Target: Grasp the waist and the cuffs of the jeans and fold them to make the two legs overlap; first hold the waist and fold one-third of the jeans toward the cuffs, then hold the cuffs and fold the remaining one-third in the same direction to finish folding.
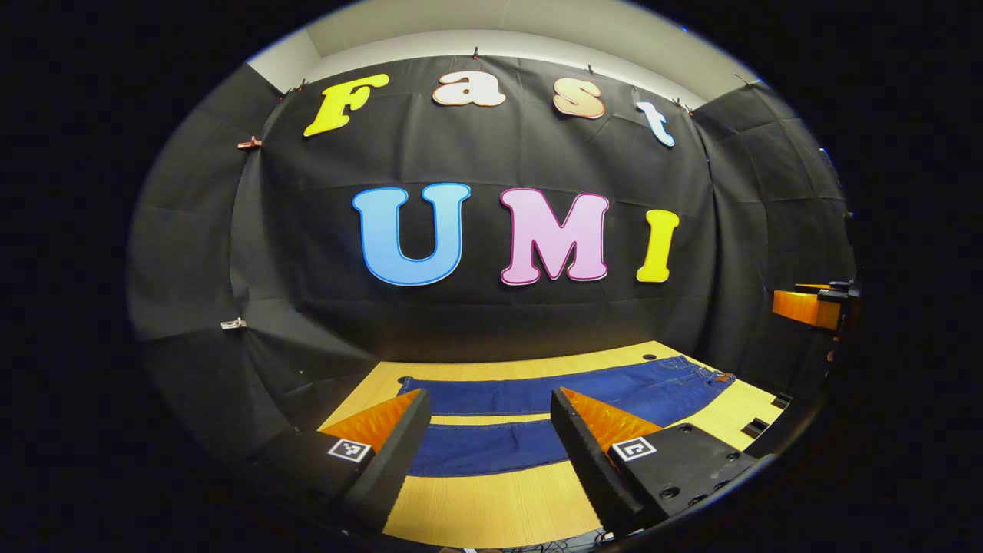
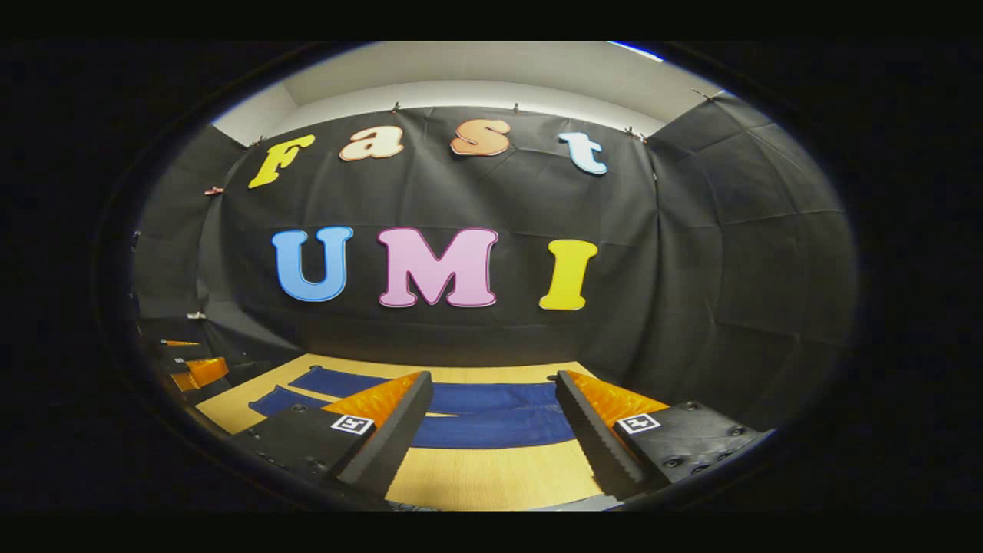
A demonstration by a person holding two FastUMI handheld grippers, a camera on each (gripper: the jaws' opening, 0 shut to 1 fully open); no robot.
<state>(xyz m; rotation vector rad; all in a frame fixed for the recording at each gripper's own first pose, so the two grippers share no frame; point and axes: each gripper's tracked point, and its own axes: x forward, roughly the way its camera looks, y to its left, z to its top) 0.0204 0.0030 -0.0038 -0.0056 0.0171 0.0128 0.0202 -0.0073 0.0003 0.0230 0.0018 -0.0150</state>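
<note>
A pale wooden bench (image 1: 491,507) carries blue jeans (image 1: 537,418) laid flat, legs apart, waist to the right; the left tool (image 1: 488,415) hovers wide open, empty. In the right gripper view, the right tool (image 2: 491,399) gapes empty above the jeans (image 2: 491,418).

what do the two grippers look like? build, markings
The left gripper and right gripper look alike: two wedge-shaped fingers tapering to a point, ridged inner faces, and a dark block base with screw holes. Each finger base bears a small square black-and-white tag. In the right gripper view, the left gripper also shows at the left edge. No cables or sleeves are visible.
</note>
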